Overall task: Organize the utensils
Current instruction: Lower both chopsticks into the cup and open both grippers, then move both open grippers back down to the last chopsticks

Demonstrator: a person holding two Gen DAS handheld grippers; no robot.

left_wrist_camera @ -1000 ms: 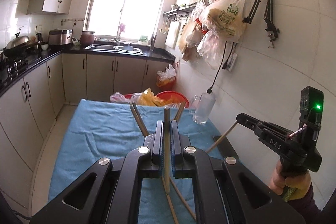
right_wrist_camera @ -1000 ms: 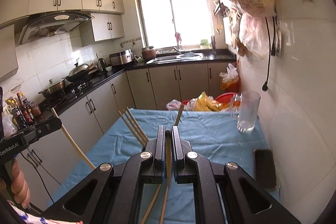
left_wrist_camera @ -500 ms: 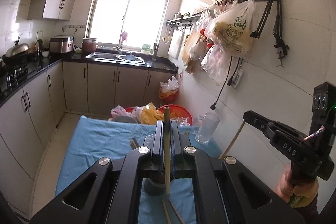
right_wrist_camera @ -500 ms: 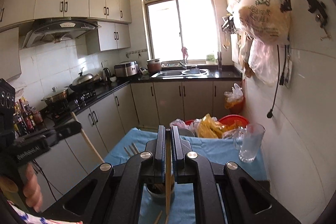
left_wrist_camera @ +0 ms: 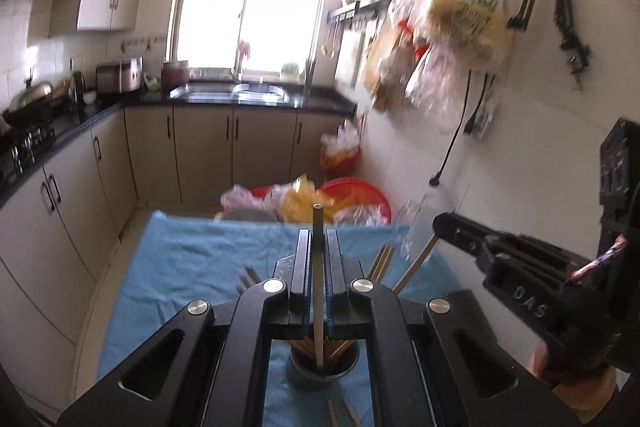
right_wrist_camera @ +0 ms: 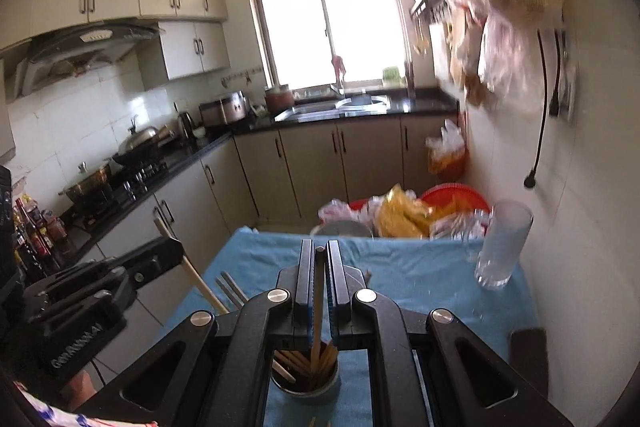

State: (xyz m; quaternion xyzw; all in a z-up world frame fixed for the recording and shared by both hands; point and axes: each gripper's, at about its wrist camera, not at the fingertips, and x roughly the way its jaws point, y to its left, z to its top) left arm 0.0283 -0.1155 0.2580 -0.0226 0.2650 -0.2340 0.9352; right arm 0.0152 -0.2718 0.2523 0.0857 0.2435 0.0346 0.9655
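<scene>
My left gripper [left_wrist_camera: 318, 239] is shut on a wooden chopstick [left_wrist_camera: 317, 283] held upright, its lower end inside a round metal holder [left_wrist_camera: 324, 367] that has several chopsticks in it. My right gripper [right_wrist_camera: 319, 259] is shut on another chopstick [right_wrist_camera: 318, 303], its lower end in the same holder [right_wrist_camera: 306, 379]. Each gripper shows in the other's view, the right one [left_wrist_camera: 436, 223] and the left one [right_wrist_camera: 176, 251], both gripping their sticks. Loose chopsticks [left_wrist_camera: 380, 261] lie on the blue cloth [left_wrist_camera: 192, 259].
A clear glass [right_wrist_camera: 502, 243] stands at the table's right by the tiled wall. A dark flat object [right_wrist_camera: 528, 351] lies near the right edge. Red basins with bags [right_wrist_camera: 416, 211] sit beyond the table's far end. Kitchen counters run along the left.
Both grippers have tilted down and come over the holder. The chopsticks' lower ends now reach into it, where before they hung above the cloth.
</scene>
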